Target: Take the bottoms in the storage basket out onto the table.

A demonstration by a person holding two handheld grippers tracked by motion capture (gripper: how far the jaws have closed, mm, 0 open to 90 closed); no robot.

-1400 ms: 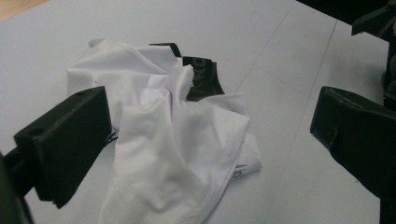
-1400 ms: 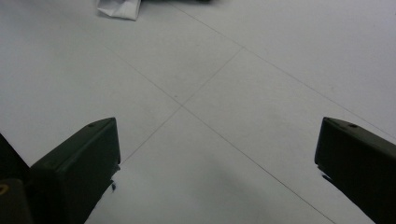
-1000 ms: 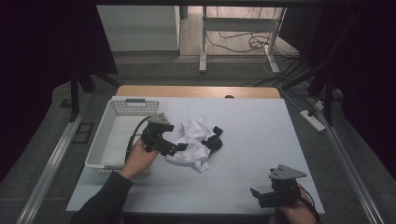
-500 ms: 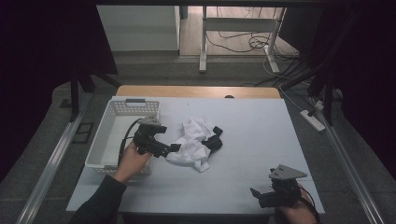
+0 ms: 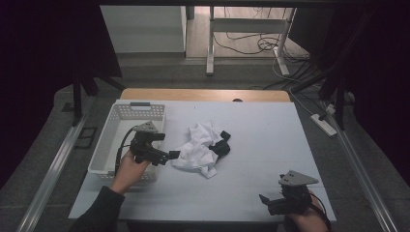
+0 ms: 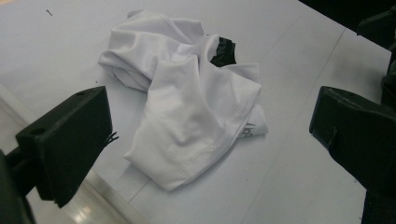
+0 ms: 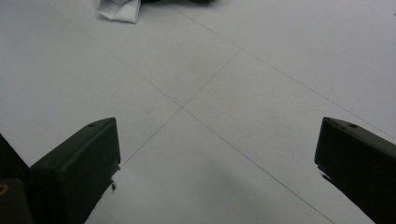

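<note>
One crumpled white garment (image 5: 200, 147) with black trim, lying mid-table (image 5: 270, 140); left gripper (image 5: 170, 155) just beside its left edge, jaws spread wide, nothing held; white slatted basket (image 5: 126, 116) at the table's left edge; right gripper (image 5: 265, 200) well apart at the near right corner, jaws likewise parted and empty.

White garment (image 5: 199, 147), white basket (image 5: 112, 145), pale-grey table (image 5: 270, 140)
</note>
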